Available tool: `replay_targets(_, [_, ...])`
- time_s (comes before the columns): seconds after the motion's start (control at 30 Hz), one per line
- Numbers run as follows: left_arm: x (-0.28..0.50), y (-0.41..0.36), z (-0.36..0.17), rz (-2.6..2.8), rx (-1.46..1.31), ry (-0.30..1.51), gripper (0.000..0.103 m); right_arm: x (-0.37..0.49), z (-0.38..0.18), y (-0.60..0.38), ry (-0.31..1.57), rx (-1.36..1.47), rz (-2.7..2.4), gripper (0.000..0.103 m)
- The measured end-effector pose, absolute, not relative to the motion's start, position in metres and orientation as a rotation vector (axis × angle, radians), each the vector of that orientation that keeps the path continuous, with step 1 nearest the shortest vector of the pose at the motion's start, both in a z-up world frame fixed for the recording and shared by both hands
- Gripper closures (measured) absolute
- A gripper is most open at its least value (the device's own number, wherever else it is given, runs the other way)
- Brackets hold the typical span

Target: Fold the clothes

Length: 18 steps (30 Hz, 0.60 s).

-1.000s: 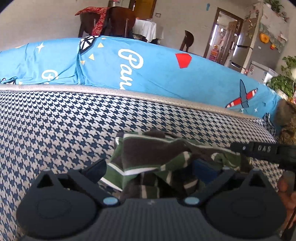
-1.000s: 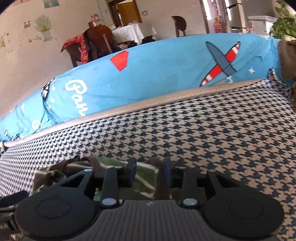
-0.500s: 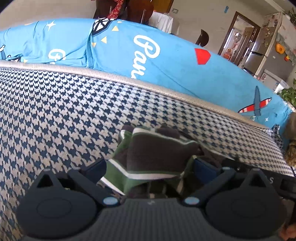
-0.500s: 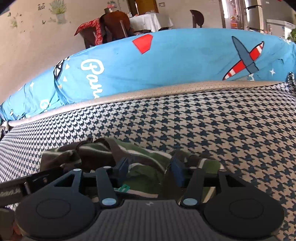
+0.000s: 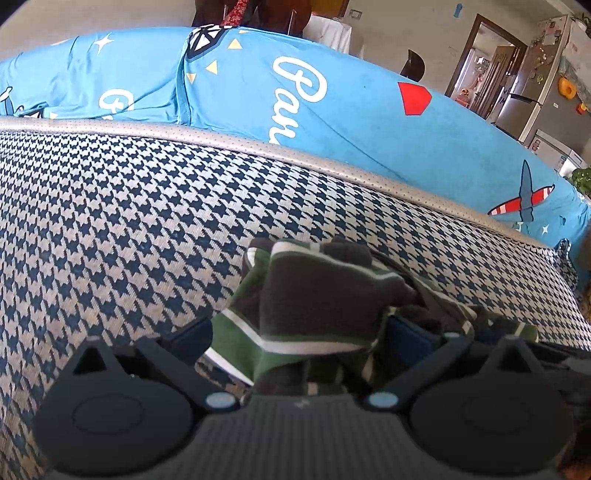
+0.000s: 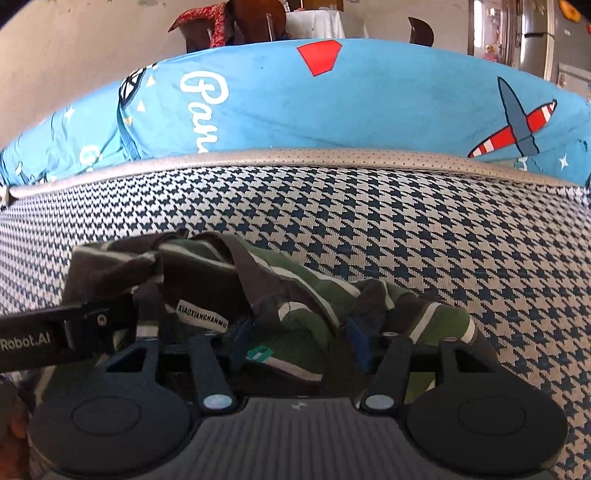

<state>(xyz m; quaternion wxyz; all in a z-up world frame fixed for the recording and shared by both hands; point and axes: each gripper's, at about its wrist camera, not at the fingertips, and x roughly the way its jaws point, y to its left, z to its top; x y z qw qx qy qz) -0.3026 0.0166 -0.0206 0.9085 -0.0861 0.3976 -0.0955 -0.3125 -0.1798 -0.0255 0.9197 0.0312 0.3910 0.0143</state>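
Both grippers, left (image 5: 299, 334) and right (image 6: 301, 338), gape wide around the bunched green-and-brown striped knit garment (image 5: 314, 295) (white label showing) on the houndstooth sofa seat (image 5: 110, 229).

A houndstooth cushion (image 5: 147, 229) in navy and cream fills the foreground, edged by a grey piped border (image 5: 332, 162); right behind that border rises a bright blue cover (image 5: 229, 85) printed with white script, a red pentagon and a red-striped airplane (image 6: 517, 125). Beyond the blue cover stand dark wooden chairs (image 6: 255, 18), one draped with a red cloth (image 6: 207, 14), beside a table under a white cloth (image 6: 321, 24). To the right of the table are an open brown-framed doorway (image 5: 484, 70), a steel refrigerator (image 5: 535, 96) and a green plant (image 5: 581, 179), all before daylit beige walls (image 6: 74, 55).
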Motion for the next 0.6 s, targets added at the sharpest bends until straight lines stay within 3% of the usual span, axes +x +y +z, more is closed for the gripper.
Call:
replay_targets(0.07, [-0.304,0.014,-0.020,-0.196,-0.158,0.807,0.000,-0.312,-0.028,-0.177,0.807,0.050,0.033,0.076])
replay_targets(0.13, [-0.306,0.010,-0.019,-0.196,-0.132,0.789,0.001,-0.312,-0.030,-0.176,0.807,0.044,0.028,0.079])
replay_targets(0.4, [-0.313,-0.001,-0.012,-0.209,-0.054,0.739,0.023,-0.313,-0.026,-0.176,0.765,0.048,0.010,0.088])
replay_targets(0.6, [-0.313,-0.009,-0.007,-0.214,-0.007,0.715,0.028,-0.316,-0.017,-0.179,0.707,0.062,-0.006,0.091])
